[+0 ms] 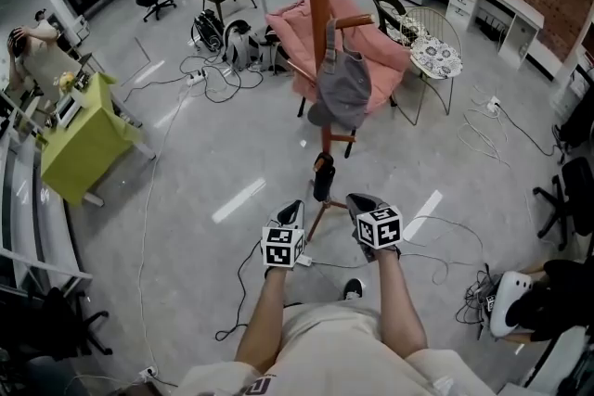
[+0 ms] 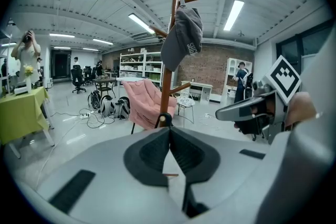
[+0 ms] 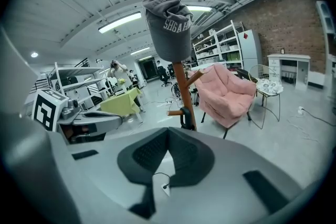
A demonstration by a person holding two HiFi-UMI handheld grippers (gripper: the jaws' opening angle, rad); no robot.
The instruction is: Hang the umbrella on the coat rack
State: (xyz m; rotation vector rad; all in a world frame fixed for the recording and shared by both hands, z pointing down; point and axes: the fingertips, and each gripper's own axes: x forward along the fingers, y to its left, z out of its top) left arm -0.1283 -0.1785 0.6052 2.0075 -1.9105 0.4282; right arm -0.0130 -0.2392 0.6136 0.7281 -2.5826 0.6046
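With the umbrella (image 1: 323,177) seemingly already hanging from a low peg on the coat rack (image 1: 317,5), the closed, empty left gripper (image 1: 293,209) and right gripper (image 1: 357,199) should back off without nudging it.

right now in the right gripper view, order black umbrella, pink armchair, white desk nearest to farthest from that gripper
1. black umbrella, just ahead on the coat rack
2. pink armchair, behind it, right
3. white desk, far right at the back

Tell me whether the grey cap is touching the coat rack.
Touching. The right gripper view shows the grey cap hanging from the coat rack, its crown resting against the pole.
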